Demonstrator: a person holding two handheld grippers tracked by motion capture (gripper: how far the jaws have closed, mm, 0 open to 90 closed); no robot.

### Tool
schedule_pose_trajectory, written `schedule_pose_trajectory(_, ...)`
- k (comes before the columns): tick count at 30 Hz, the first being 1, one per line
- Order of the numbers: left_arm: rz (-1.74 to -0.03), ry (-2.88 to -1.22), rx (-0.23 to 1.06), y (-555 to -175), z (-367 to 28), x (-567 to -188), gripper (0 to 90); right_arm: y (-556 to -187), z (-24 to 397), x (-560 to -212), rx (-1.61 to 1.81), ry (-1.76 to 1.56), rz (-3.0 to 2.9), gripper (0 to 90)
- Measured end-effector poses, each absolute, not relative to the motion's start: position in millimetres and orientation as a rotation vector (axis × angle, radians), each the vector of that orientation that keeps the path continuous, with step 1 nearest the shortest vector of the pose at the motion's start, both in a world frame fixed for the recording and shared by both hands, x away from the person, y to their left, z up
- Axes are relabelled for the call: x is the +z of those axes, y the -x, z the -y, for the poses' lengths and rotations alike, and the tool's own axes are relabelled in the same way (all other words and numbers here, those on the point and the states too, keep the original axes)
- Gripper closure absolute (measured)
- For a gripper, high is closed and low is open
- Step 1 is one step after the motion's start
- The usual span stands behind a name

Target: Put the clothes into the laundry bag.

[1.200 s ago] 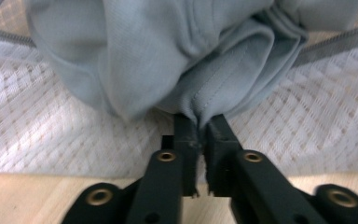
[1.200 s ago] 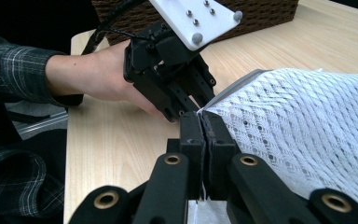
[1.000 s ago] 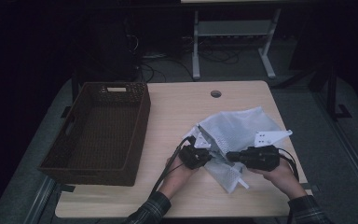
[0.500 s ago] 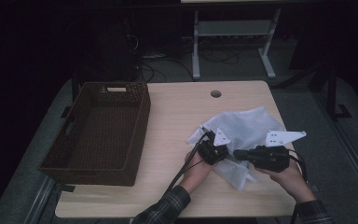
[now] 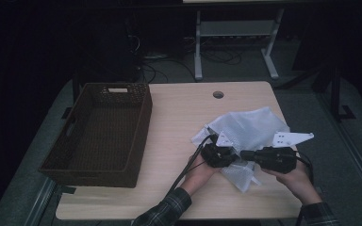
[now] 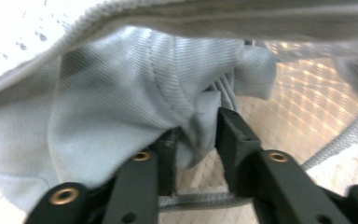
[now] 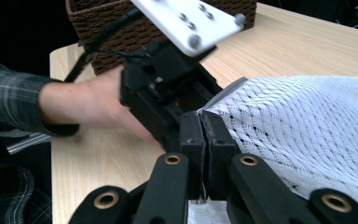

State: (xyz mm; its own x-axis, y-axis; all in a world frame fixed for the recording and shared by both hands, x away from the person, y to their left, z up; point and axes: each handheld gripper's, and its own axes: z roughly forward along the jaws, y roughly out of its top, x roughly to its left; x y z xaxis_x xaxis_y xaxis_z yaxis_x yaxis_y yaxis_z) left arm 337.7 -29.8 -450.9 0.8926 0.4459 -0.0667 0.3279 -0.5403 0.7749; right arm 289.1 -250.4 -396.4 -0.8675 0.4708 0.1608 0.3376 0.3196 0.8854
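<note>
Table from high view: wicker basket at left; white mesh bag lies right of centre, near front edge. Left gripper and right gripper meet at bag's near edge.

Left gripper view: jaws narrow, pinching fold of grey cloth beneath mesh.

Right gripper view: jaws pressed together on bag edge; left gripper just beyond, hand behind it; basket farther back.
</note>
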Motion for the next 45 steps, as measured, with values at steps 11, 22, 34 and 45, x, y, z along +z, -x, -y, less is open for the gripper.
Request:
schedule_pose_trajectory(11, -0.576, -2.213, 0.205, -328.4, -18.3, -430.0, 53.3, -288.0, 251.2, -400.9, 1.555, -0.782, -2.435, 87.1)
schedule_pose_trajectory(22, -0.721, -2.192, 0.278, -362.0, -63.7, -432.0, 51.0, -286.3, 256.3, -411.0, 1.516, -0.843, -2.422, 87.2)
schedule_pose_trajectory(34, -0.801, -2.276, 0.252, -416.2, -52.6, -457.3, 46.0, -284.4, 259.3, -416.0, 1.489, -0.863, -2.427, 87.1)
schedule_pose_trajectory(45, -0.785, -2.316, 0.238, -418.6, -52.8, -457.6, 90.0, -287.4, 261.6, -418.3, 1.458, -0.868, -2.432, 87.1)
